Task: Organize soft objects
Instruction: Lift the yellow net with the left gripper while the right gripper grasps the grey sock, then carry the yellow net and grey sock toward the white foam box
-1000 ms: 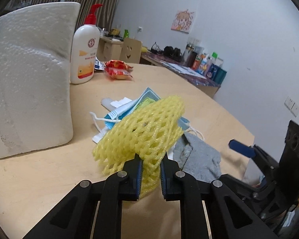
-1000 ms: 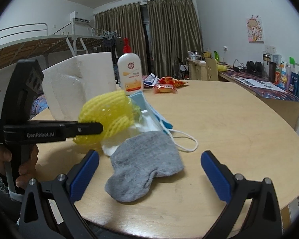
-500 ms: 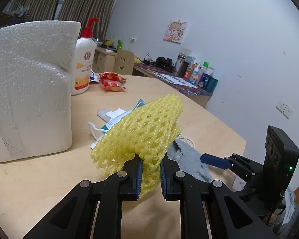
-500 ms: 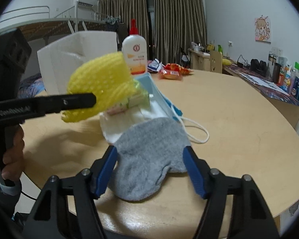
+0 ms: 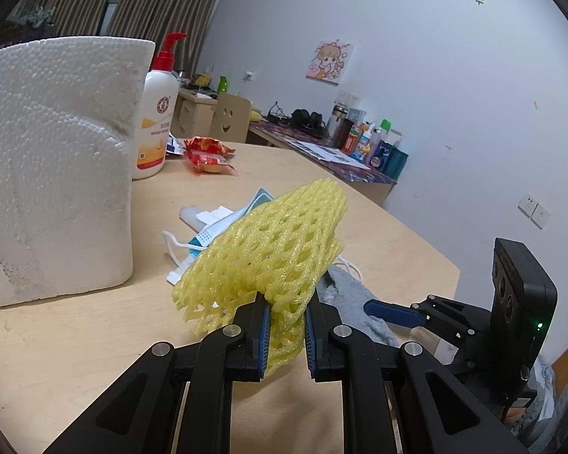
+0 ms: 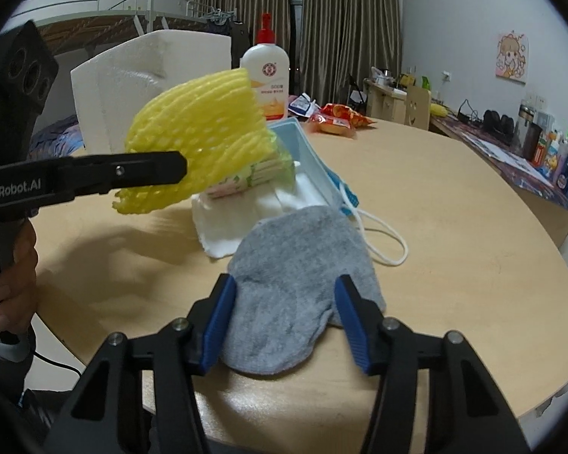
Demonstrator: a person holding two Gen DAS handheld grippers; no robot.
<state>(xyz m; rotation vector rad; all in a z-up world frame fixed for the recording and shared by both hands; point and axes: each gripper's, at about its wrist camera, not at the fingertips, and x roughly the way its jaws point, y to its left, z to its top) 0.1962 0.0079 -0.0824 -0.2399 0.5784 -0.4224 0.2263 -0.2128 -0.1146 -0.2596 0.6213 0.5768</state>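
Observation:
A yellow foam fruit net (image 5: pixel 272 249) is held up off the round wooden table (image 5: pixel 75 340), and my left gripper (image 5: pixel 286 302) is shut on its lower edge. The right wrist view shows the same net (image 6: pixel 200 132) hanging above a pile made of a white cloth (image 6: pixel 223 230), a tissue packet (image 6: pixel 253 178) and a blue face mask (image 6: pixel 314 159). A grey sock (image 6: pixel 299 265) lies flat at the near end of that pile. My right gripper (image 6: pixel 284 283) straddles the sock, its jaws closing, with the sock between the blue pads and not visibly squeezed.
A large white styrofoam block (image 5: pixel 53 166) stands at the left, with a red-capped lotion bottle (image 5: pixel 157 128) and red snack packets (image 5: pixel 208 155) behind it. A cluttered desk (image 5: pixel 340 151) runs along the far wall. The table's edge (image 6: pixel 511 397) is close to the sock.
The right gripper's jaws have narrowed from wide apart to both sides of the grey sock and come down closer over it. The left gripper still holds the net, tilted up slightly.

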